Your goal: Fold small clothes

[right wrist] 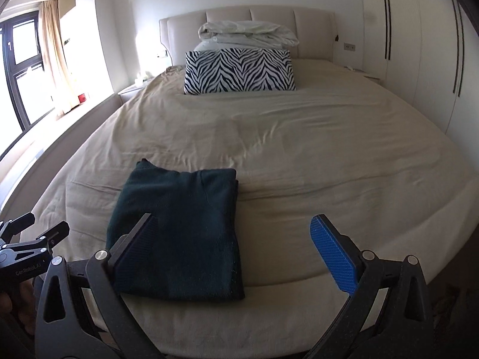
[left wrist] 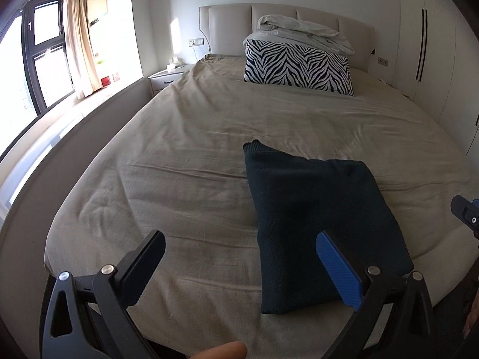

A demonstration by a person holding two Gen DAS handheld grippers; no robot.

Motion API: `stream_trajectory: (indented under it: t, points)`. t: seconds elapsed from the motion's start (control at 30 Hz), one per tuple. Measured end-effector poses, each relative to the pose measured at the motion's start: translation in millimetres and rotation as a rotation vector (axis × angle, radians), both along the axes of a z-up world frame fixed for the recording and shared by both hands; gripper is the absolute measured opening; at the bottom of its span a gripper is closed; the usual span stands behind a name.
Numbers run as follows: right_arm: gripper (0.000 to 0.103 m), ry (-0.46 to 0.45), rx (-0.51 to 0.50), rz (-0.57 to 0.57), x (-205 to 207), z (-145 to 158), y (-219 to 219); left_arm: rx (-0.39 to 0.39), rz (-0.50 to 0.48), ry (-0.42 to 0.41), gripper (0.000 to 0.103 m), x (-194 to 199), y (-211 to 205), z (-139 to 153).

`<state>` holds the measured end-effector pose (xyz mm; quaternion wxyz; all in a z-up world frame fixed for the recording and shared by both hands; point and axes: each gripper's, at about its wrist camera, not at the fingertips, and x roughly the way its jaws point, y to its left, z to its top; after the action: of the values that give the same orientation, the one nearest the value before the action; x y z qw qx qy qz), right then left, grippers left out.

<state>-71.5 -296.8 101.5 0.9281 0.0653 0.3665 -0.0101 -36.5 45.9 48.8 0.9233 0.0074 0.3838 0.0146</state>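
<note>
1. The left gripper (left wrist: 241, 246) hangs above the near end of the bed (left wrist: 179, 149), fingers spread wide and holding nothing.
2. The right gripper (right wrist: 236, 233) is likewise spread and empty.
3. A folded dark green sweater (right wrist: 179, 233) lies flat on the beige sheet — ahead of the left gripper's right finger, under the right gripper's left finger.
4. Far ahead of both sits a zebra-print pillow (right wrist: 239, 71).

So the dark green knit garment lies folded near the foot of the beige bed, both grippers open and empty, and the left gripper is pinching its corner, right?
Not quite. The left gripper is not pinching anything: the left wrist view shows its jaws spread wide above the beige bed, clear of the cloth. The rest holds: the dark green knit garment lies folded near the foot, and the right gripper is open and empty too.
</note>
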Motion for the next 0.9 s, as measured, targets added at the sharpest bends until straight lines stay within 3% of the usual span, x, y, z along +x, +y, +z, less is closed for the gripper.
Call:
stream_trajectory:
  t: [0.2,0.9]
  points:
    - [0.103,0.036,-0.023,-0.005,5,-22,3,-0.006,0.003,0.034,0.103,3,1,-12]
    - [0.103,0.106,-0.052,0.050,8,-38,19,-0.026,-0.005,0.065,0.103,7,2,-25]
